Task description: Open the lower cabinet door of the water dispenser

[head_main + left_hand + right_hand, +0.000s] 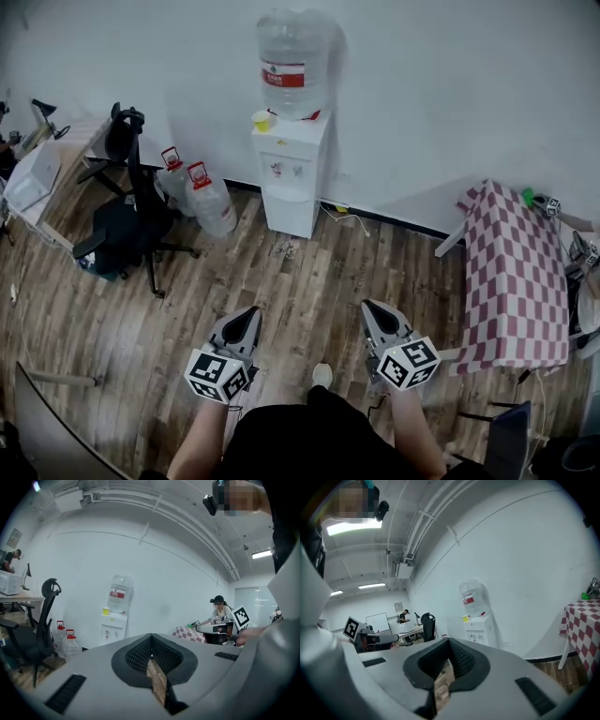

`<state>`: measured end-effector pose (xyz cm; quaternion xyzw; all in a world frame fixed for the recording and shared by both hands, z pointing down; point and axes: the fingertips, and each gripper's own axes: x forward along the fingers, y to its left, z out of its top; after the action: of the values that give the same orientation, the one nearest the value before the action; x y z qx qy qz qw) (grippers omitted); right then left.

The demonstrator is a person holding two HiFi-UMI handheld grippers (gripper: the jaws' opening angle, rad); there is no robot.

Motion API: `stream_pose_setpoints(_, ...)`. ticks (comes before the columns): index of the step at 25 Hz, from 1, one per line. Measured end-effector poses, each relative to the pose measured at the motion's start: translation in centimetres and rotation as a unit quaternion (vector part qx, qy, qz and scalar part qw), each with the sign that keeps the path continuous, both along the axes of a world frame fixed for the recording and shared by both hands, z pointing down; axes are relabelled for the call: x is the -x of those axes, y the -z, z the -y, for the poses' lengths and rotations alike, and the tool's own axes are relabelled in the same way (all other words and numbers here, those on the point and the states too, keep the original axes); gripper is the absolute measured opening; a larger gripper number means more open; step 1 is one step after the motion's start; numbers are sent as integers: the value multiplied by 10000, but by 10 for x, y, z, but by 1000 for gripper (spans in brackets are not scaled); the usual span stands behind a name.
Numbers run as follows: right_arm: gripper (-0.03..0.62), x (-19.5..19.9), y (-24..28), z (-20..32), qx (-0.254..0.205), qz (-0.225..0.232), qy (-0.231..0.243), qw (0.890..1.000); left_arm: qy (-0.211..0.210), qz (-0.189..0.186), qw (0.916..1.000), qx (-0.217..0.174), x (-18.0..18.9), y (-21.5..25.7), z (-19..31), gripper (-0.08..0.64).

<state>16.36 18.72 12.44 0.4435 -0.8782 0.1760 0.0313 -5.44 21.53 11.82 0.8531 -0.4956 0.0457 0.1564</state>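
The white water dispenser (292,159) stands against the far wall with a big clear bottle (294,62) on top and a yellow cup (263,120) beside the bottle. Its lower cabinet door (289,215) is closed. Both grippers are far from it, low in the head view, over the wooden floor. My left gripper (251,312) is shut with nothing in it, and so is my right gripper (367,306). The left gripper view shows the dispenser (113,626) small, beyond the closed left gripper (151,656). In the right gripper view the dispenser (481,628) stands past the closed right gripper (448,659).
Two water jugs (203,196) sit on the floor left of the dispenser. A black office chair (128,223) and a desk (49,174) are further left. A red-checkered table (517,274) stands at the right. A cable (347,219) lies along the wall base.
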Motion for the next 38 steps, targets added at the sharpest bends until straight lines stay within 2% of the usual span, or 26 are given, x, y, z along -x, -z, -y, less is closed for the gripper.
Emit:
stream_pose_setpoints(8, 18, -35, -24, 55, 186, 56, 327, 9993, 187, 211, 9995, 117, -42, -15, 46, 9)
stream_pose_setpoints(13, 18, -46, -32, 79, 291, 56, 371, 9989, 186, 243, 9992, 266, -55, -24, 62, 9)
stream_pose_setpoints(20, 18, -33, -37, 110, 391, -17, 539, 9978, 272, 167, 9981, 526, -46, -40, 85, 9)
stream_pose_setpoints(23, 18, -28, -39, 122, 436, -58, 491, 9978, 180, 105, 9980, 605, -44, -49, 100, 9)
stream_pose_setpoints(31, 18, -9, -32, 180, 333, -120, 253, 9991, -237, 60, 9985, 499, -33, -48, 180, 9)
stream_pose_setpoints(38, 18, 15, -27, 236, 357, -134, 91, 9992, -447, 75, 9978, 484, -10, -51, 241, 9)
